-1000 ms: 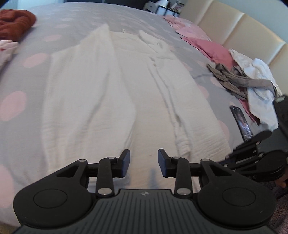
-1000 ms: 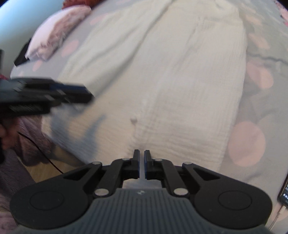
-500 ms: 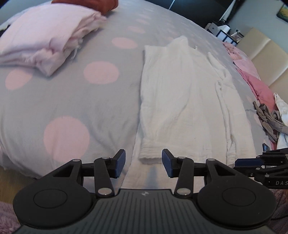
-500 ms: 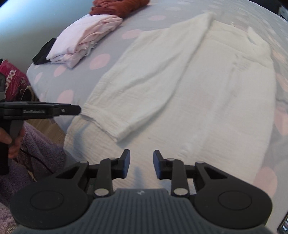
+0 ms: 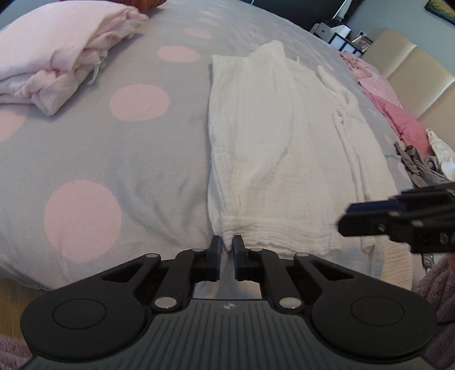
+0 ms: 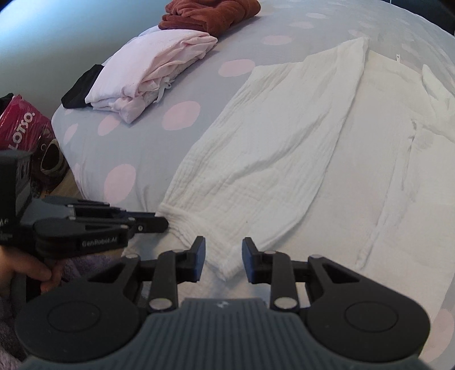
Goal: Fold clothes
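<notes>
A white crinkled garment point(image 5: 284, 136) lies flat on the grey bedspread with pink dots point(image 5: 113, 148), one sleeve folded over its body; it also shows in the right wrist view point(image 6: 298, 148). My left gripper point(image 5: 226, 244) is shut on the near left corner of the sleeve cuff point(image 5: 278, 233). My right gripper point(image 6: 221, 250) is open, its jaws on either side of the cuff's other corner point(image 6: 230, 261). The left gripper also shows in the right wrist view point(image 6: 153, 223), and the right one in the left wrist view point(image 5: 349, 216).
A folded pale pink pile point(image 6: 153, 68) and a rust-red garment point(image 6: 207, 14) lie at the bed's far left. Grey and white clothes point(image 5: 426, 162) and pink ones point(image 5: 398, 113) lie at the right by a cream headboard point(image 5: 421, 79). A red bag point(image 6: 22, 128) stands beside the bed.
My left gripper moved forward to the cuff's left corner and shut on it. My right gripper dropped to the cuff's other corner and stays open.
</notes>
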Tool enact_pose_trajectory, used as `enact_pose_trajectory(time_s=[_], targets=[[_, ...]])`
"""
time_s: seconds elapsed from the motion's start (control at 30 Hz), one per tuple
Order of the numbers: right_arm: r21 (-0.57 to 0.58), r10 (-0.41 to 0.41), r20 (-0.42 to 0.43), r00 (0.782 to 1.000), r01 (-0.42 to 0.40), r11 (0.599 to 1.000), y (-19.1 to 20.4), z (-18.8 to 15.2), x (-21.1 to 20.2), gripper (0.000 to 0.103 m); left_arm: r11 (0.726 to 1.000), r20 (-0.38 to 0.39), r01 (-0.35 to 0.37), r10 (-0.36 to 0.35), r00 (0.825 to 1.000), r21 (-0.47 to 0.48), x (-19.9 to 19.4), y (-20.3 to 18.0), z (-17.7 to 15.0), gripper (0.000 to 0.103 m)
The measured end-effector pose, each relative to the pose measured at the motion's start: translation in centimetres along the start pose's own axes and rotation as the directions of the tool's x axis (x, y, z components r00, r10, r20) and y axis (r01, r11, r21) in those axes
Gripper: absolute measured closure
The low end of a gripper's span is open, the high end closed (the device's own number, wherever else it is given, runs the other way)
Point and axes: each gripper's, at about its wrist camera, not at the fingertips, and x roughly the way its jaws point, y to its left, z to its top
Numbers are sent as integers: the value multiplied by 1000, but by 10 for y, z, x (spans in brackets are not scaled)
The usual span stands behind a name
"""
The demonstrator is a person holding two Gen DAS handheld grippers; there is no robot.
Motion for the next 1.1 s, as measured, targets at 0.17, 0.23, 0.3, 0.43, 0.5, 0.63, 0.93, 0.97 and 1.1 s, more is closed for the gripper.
enact_pose_trajectory(time_s=[0.17, 0.23, 0.3, 0.43, 0.5, 0.63, 0.93, 0.97, 1.1], targets=[[41, 46, -1, 999, -46, 998, 10, 18, 8, 71, 995, 29, 48, -51, 998, 92, -10, -24, 2, 98], [33, 50, -6, 999, -50, 998, 17, 23, 12, 71, 991, 27, 69, -72, 997, 114, -10, -31, 3, 98], [25, 41, -17, 999, -41, 999, 22, 26, 17, 71, 987, 22, 85, -89, 996, 133, -9, -36, 3, 98], [51, 23, -48, 999, -21, 998, 19, 28, 28, 71, 978, 11, 119, -123, 992, 171, -6, -47, 4, 98], [63, 22, -62, 998, -18, 998, 18, 28, 32, 71, 973, 3, 135, -138, 990, 186, -4, -52, 4, 98], [57, -14, -83, 996, 19, 998, 17, 25, 38, 86, 965, -24, 150, -148, 989, 214, -3, -57, 4, 97], [75, -7, -92, 996, 14, 997, 10, 23, 37, 87, 898, -151, 147, -91, 984, 415, -16, -56, 26, 74], [76, -5, -92, 996, 12, 997, 11, 23, 37, 87, 878, -158, 138, -73, 985, 458, -17, -56, 30, 74], [82, 1, -91, 996, 6, 997, 10, 23, 36, 87, 777, -131, 86, -5, 991, 623, -18, -56, 49, 73]])
